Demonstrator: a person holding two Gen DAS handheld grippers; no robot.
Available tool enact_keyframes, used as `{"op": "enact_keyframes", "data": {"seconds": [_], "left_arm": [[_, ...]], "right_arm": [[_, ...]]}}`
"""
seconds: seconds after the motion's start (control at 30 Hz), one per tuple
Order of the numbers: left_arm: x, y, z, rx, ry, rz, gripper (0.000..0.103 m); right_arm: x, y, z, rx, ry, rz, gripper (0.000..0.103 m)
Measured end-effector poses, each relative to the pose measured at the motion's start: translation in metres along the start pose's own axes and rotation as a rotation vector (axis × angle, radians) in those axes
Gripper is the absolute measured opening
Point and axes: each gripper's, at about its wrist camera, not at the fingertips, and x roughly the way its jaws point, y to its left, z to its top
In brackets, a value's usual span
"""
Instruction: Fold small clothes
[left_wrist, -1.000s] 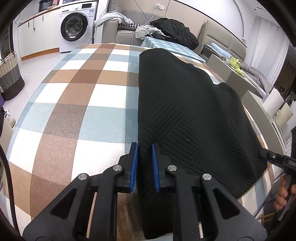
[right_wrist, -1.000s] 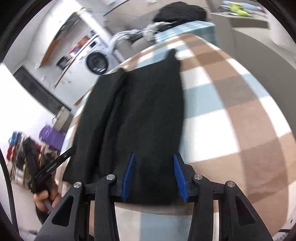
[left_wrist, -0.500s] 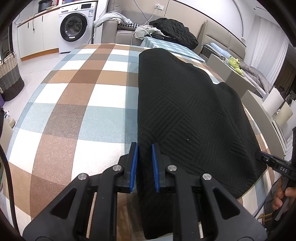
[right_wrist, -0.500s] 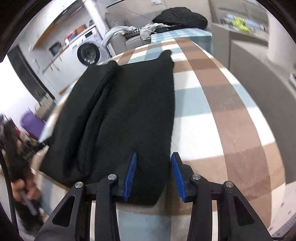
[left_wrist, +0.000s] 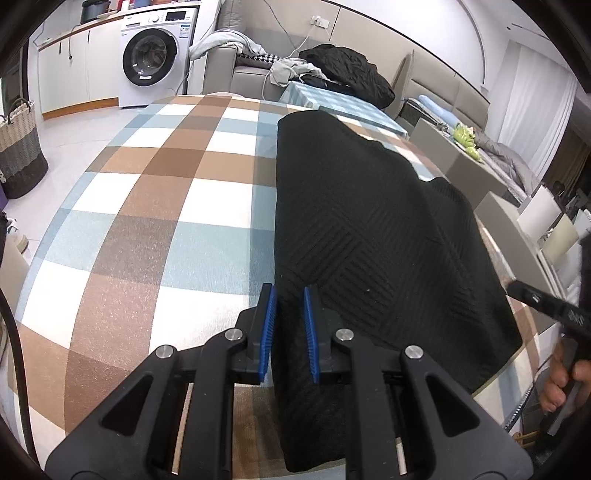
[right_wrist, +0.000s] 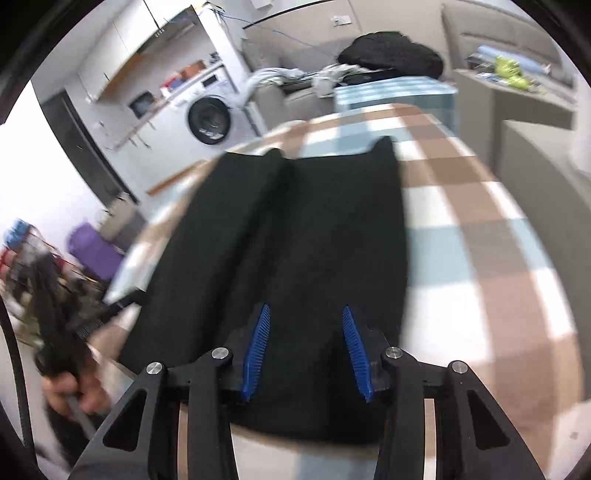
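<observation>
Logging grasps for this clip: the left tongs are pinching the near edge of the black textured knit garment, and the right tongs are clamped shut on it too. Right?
Not quite. The right tongs are open, blue pads spread wide above the black textured knit garment, as the right wrist view shows. The left tongs do sit narrowed on its near left edge on the checked tablecloth.

My left gripper (left_wrist: 289, 325) low, pointing forward, blue pads narrowly apart with black garment (left_wrist: 369, 236) edge between them; grip contact unclear. My right gripper (right_wrist: 306, 347) jaws wide apart, hovering over near hem, nothing clamped. Right-wrist view motion-blurred. Right hand (left_wrist: 565, 384) wraps handle at left view's edge; left hand (right_wrist: 74, 387) blurred in right view.
</observation>
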Motion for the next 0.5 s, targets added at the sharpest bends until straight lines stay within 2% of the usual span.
{"op": "enact_keyframes", "data": {"seconds": [0.07,0.1,0.13,0.17,0.2,0.23,0.37,0.4,0.43,0.47,0.5], "left_arm": [[-0.003,0.001,0.002,0.000,0.001,-0.008,0.020],[-0.004,0.001,0.003,-0.001,0.001,-0.010,0.028],[-0.006,0.001,0.003,-0.002,-0.001,-0.014,0.040],[-0.007,0.002,0.004,-0.003,-0.005,-0.017,0.049],[-0.010,0.002,0.005,-0.005,-0.014,-0.017,0.066],[-0.013,0.002,0.005,-0.005,-0.024,-0.018,0.074],[-0.022,0.000,0.007,0.012,-0.051,-0.032,0.074],[-0.023,0.000,0.006,0.013,-0.055,-0.033,0.074],[-0.023,0.000,0.006,0.010,-0.057,-0.035,0.074],[-0.024,0.000,0.006,0.006,-0.055,-0.039,0.074],[-0.025,0.001,0.006,0.002,-0.055,-0.042,0.074]], "right_arm": [[0.023,0.006,0.014,0.013,0.026,0.046,0.043],[0.036,0.010,0.021,0.013,0.041,0.053,0.043],[0.047,0.014,0.025,0.011,0.056,0.061,0.043],[0.060,0.017,0.032,0.013,0.066,0.073,0.044],[0.068,0.019,0.036,0.013,0.076,0.082,0.044],[0.081,0.022,0.043,0.017,0.092,0.098,0.044],[0.119,0.022,0.065,0.056,0.102,0.110,0.043],[0.121,0.022,0.069,0.057,0.095,0.107,0.035],[0.122,0.025,0.075,0.044,0.094,0.100,0.013],[0.118,0.029,0.078,0.027,0.085,0.106,0.011],[0.101,0.040,0.082,-0.035,0.026,0.132,0.010]]}}
